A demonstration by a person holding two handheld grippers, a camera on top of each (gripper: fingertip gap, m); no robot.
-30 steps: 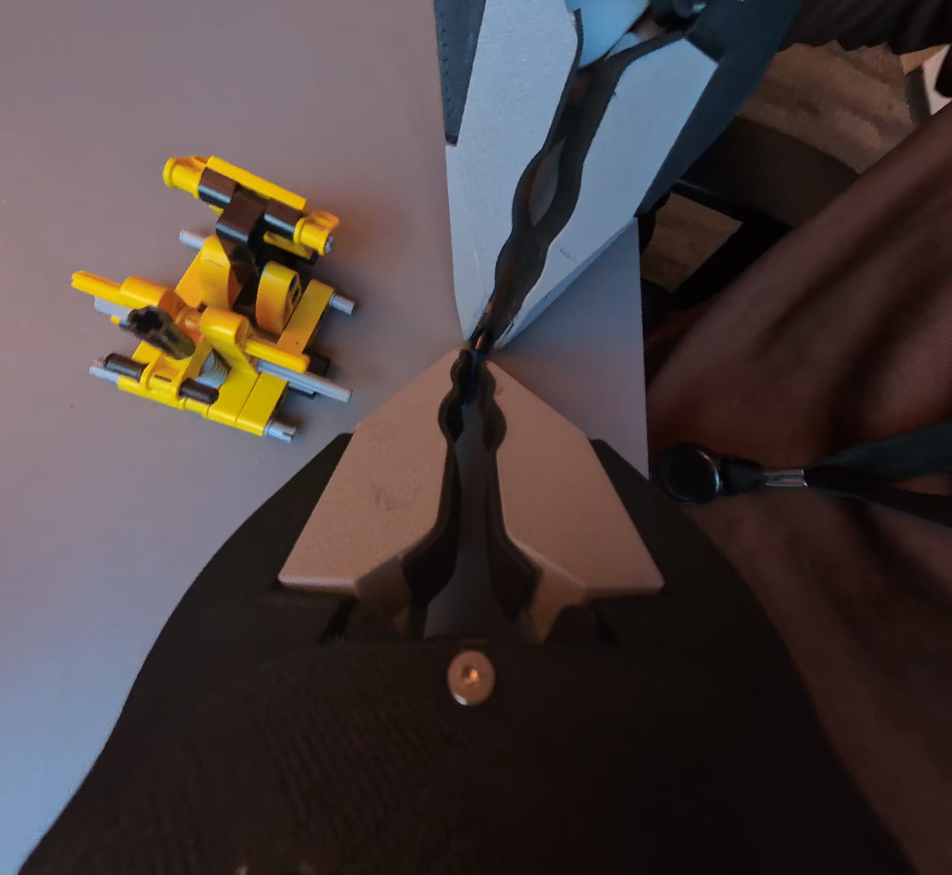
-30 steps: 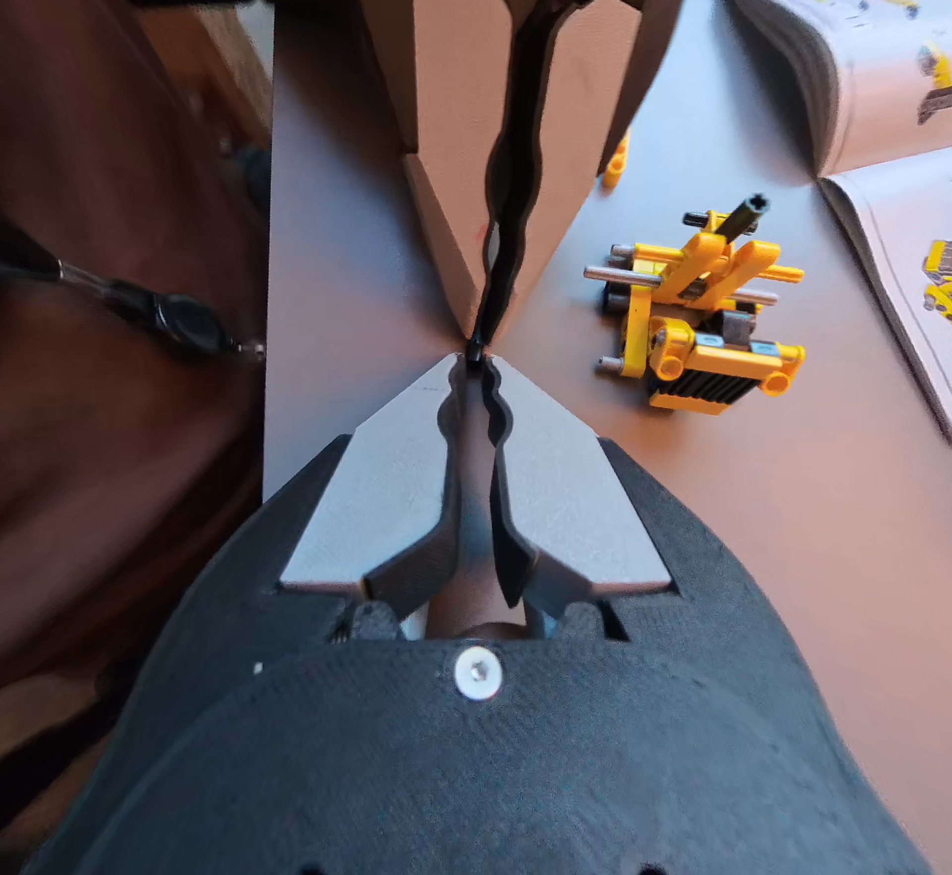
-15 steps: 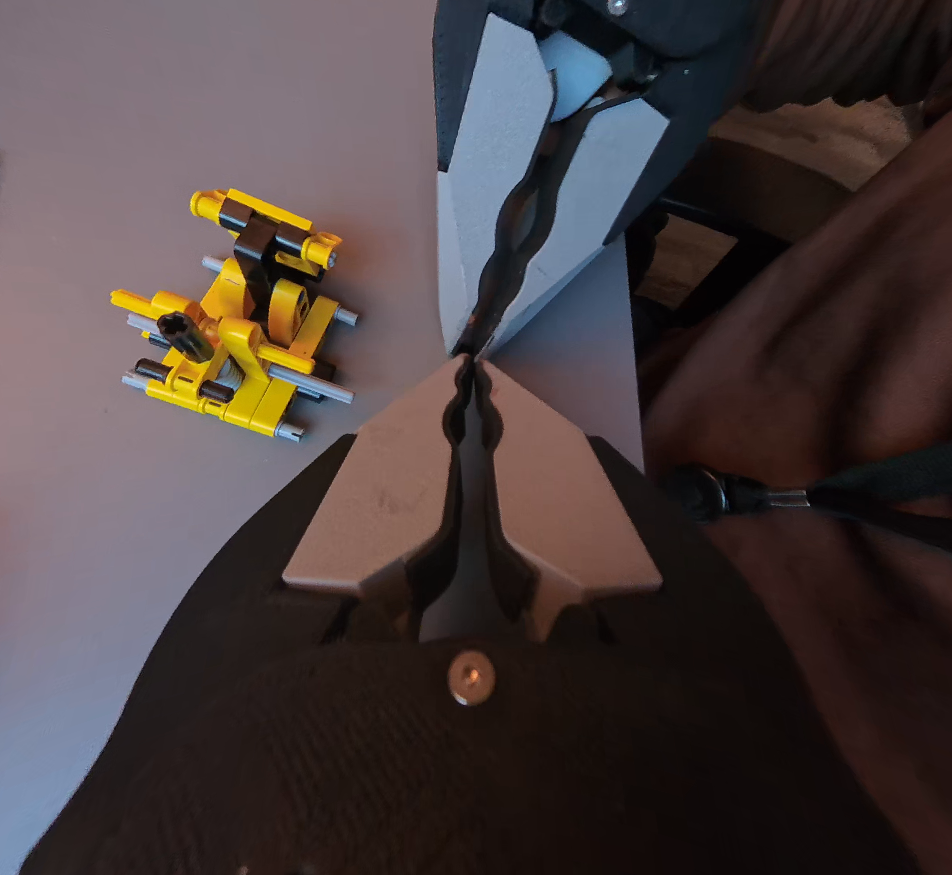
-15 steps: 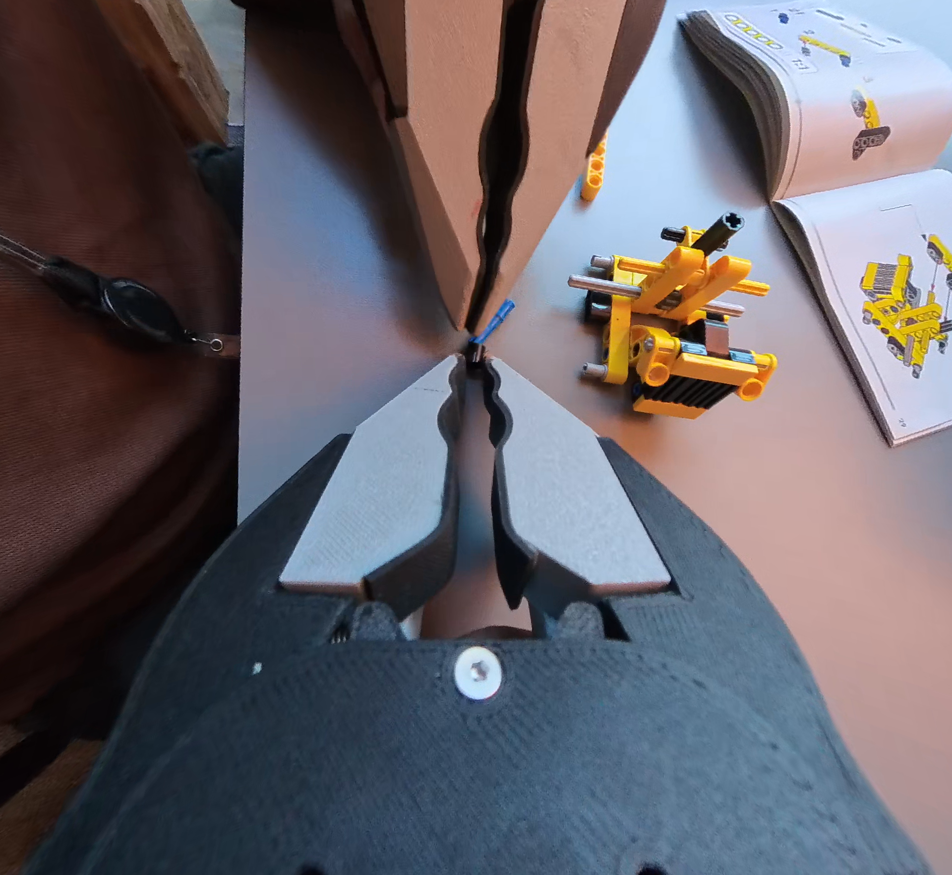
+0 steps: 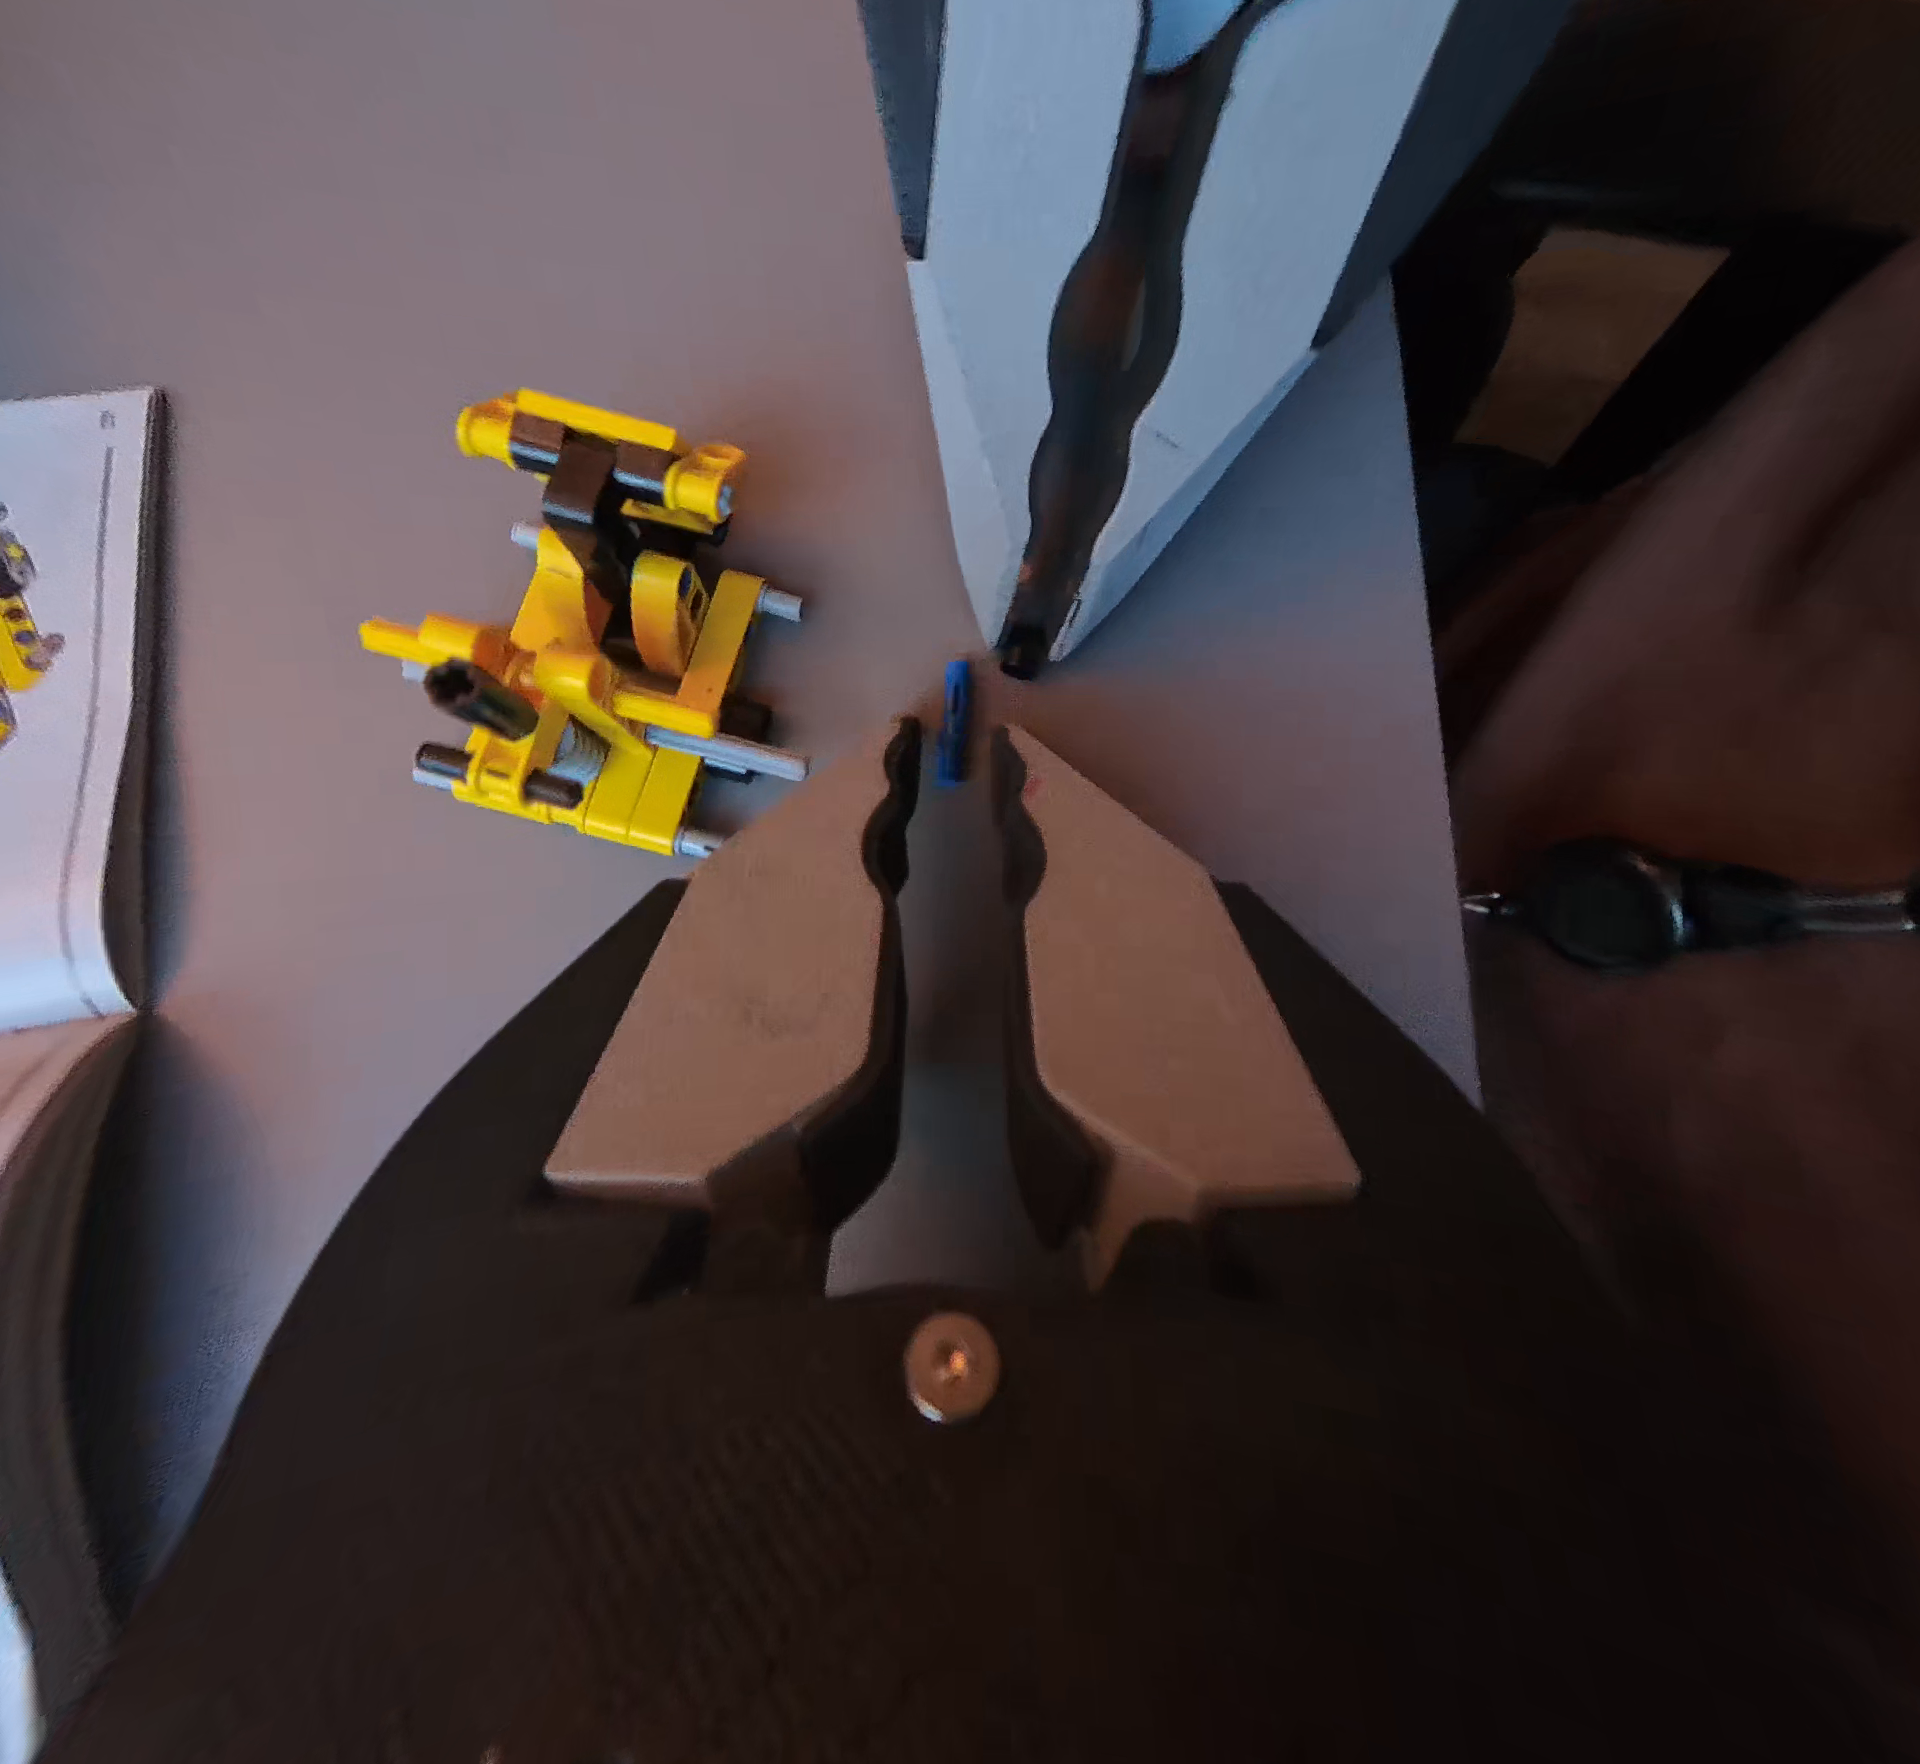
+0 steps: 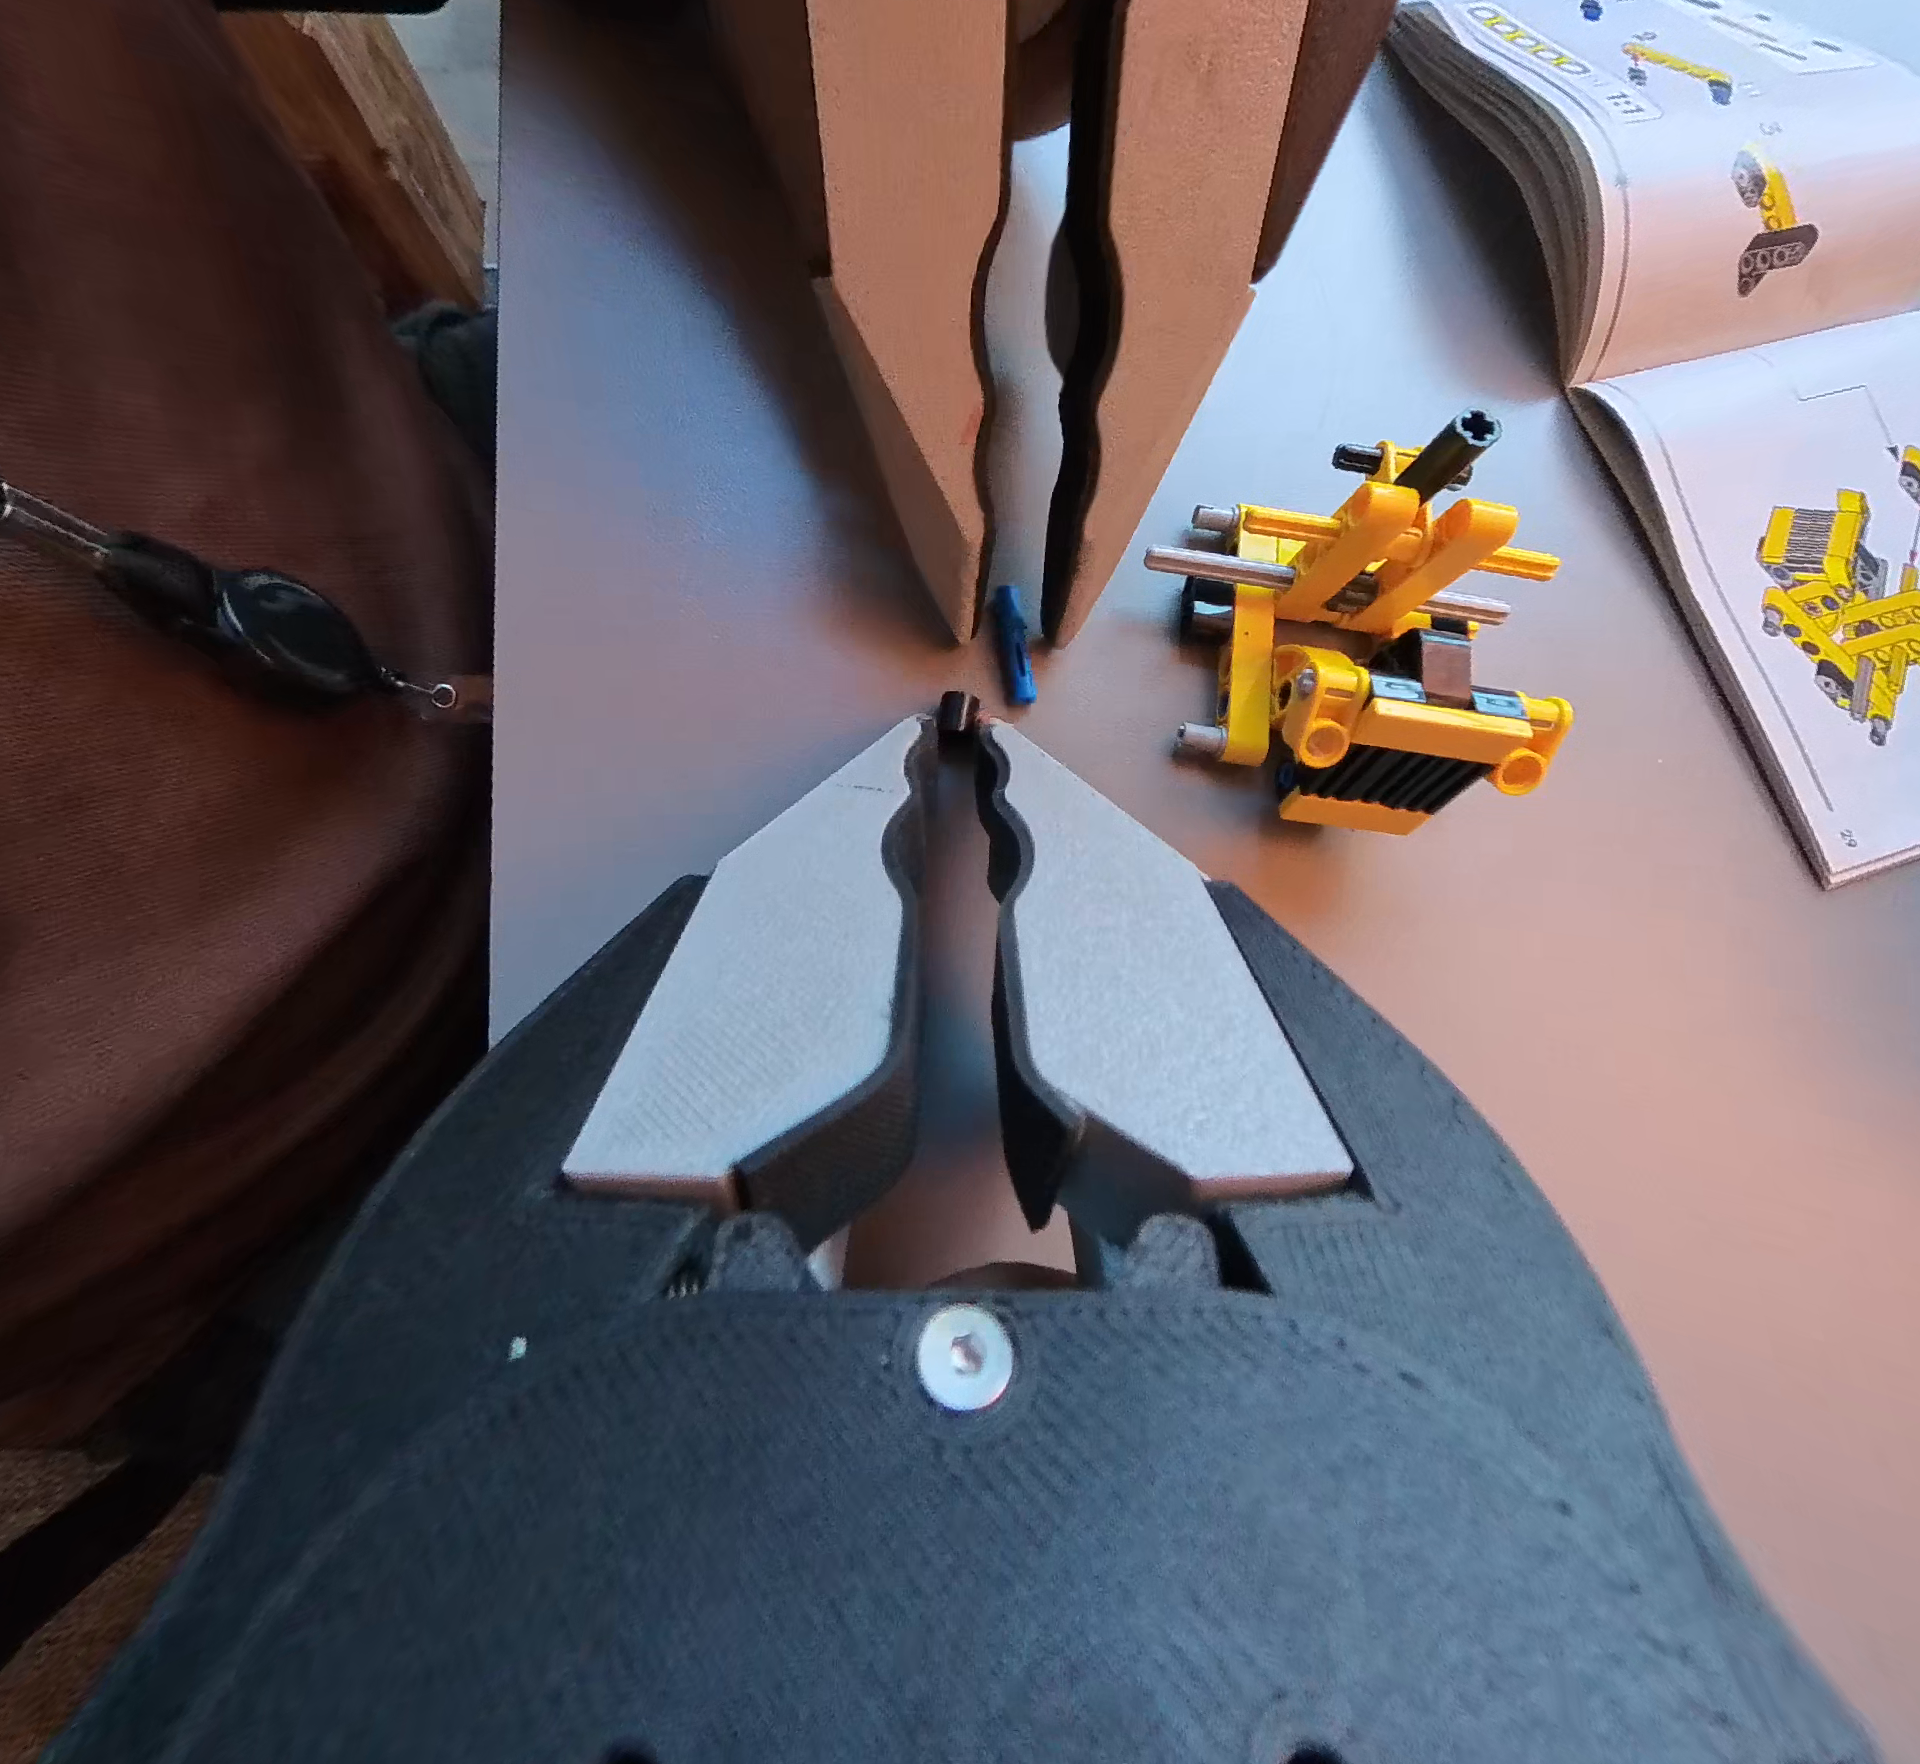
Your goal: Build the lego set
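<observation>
Left wrist view: looking down the left hand-held gripper (image 5: 956, 733), fingers parted just enough to bracket a small blue pin (image 5: 951, 712). Not clamped on it, though. Loose in the gap, pointing along the fingers. Lying on the desk (image 5: 416, 104) or hanging just above it: impossible to tell from here.

Facing it nose to nose, the right hand-held gripper (image 6: 956, 725), pressed together on a tiny black piece (image 6: 954, 706) right at the tips. Held that far out, probably, to leave the end of the piece exposed for mating with the pin. Tip-to-tip posture reads as a joining attempt: pin into black piece, both very small, hence the fine pinch.

Off to the side and well clear of both tools, the yellow model (image 5: 592, 634), parked on the desk with grey rods sticking out and a black rod angled up. Looks only partly built. Beyond it, the open instruction booklet (image 6: 1714, 208), spread flat within easy sight for checking the step.

Near the desk edge, a black clip on a strap (image 6: 270, 618) against brown cloth.

Likely need now: closing on the blue pin again and lining it up squarely. Easy to flick such a small part away.
</observation>
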